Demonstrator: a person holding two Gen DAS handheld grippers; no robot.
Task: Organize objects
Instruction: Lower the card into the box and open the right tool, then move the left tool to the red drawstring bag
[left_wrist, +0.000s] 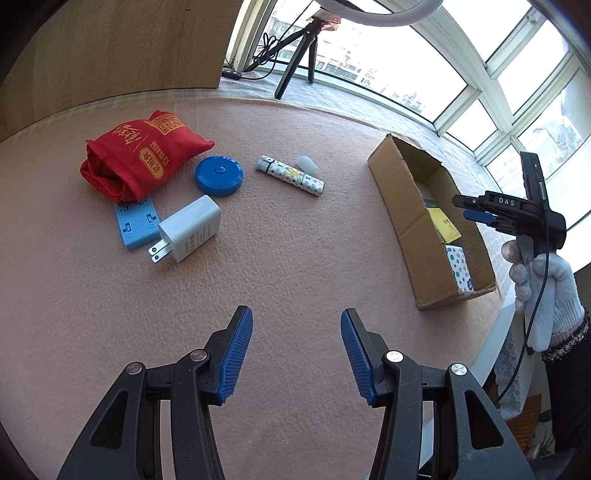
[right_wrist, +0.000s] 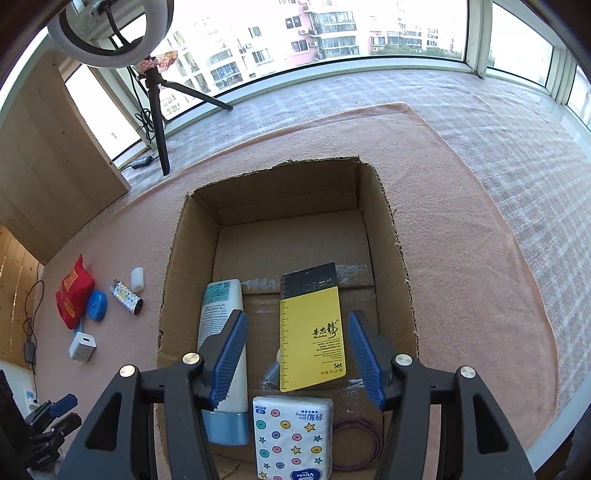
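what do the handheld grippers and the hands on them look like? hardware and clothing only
Both grippers, left gripper and right gripper, share one build: black plastic linkage arms with round silver pivot pins, and ribbed blue pads on the fingertips. In the left wrist view the right unit's body carries white "DAS" lettering, and a thin black cable hangs from it. The right hand wears a white knit glove above a dark patterned cuff.
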